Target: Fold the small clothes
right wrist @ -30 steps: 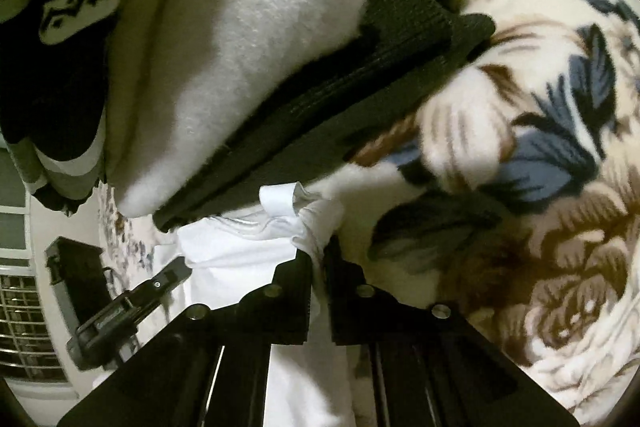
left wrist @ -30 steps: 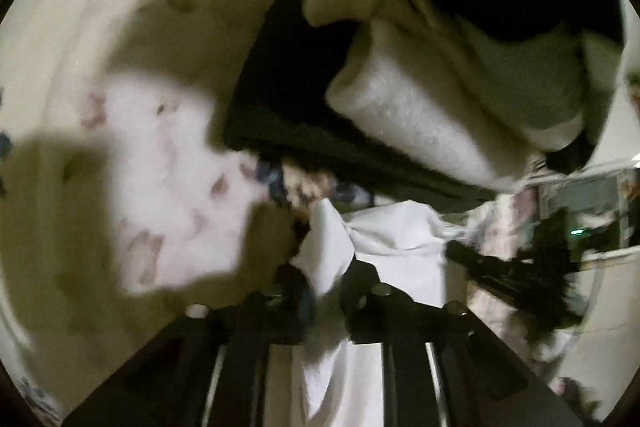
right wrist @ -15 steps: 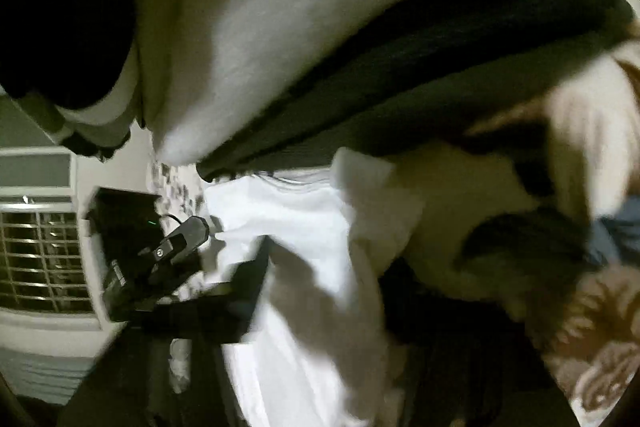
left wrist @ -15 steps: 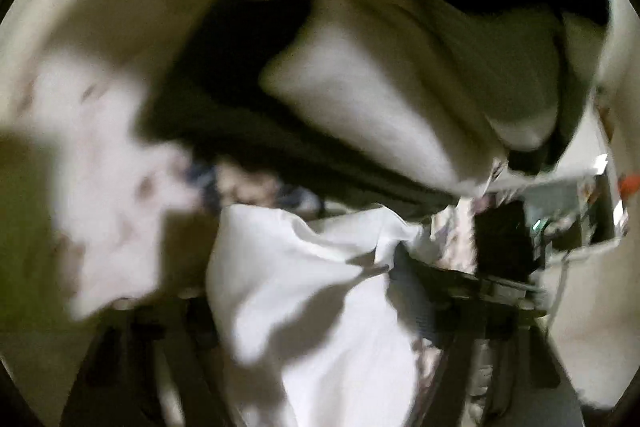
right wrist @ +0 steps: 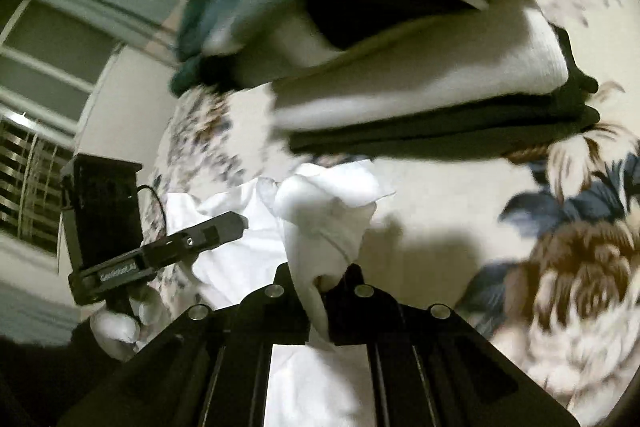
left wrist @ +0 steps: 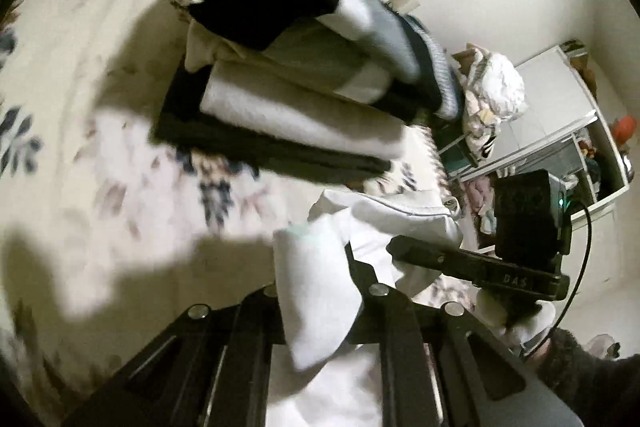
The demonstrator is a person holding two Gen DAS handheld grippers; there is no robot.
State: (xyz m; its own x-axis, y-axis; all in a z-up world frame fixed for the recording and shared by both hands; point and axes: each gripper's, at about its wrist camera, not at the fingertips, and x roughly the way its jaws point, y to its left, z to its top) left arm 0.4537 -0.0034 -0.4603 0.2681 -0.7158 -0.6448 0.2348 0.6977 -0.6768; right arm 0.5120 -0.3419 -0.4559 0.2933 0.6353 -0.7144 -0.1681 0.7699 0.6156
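The left gripper (left wrist: 316,275) is closed on a fold of the white garment (left wrist: 316,287); the cloth comes up between its two fingers and hangs over them. The right gripper (right wrist: 320,277) is also closed on the same garment (right wrist: 320,223), and a bunch of the white cloth stands up from its narrow jaws. The garment stretches between the two grippers, lifted above the floral blanket (left wrist: 100,167), which covers the bed under everything.

In the left view, the right gripper (left wrist: 404,251) appears at 3 o'clock from the cloth, with a gloved hand (left wrist: 516,315) under it. In the right view, the left gripper (right wrist: 236,223) is at 9 o'clock, also held by a gloved hand (right wrist: 120,323).

A stack of folded clothes (left wrist: 304,99) lies on the blanket at 12 o'clock from the garment, near it but apart. In the stack, a cream sweater (right wrist: 420,83) rests on a dark knit piece (right wrist: 440,131), and black and grey pieces lie on top.

A white shelf (left wrist: 560,131) stands at 2 o'clock in the left view. Both views are a little blurred.
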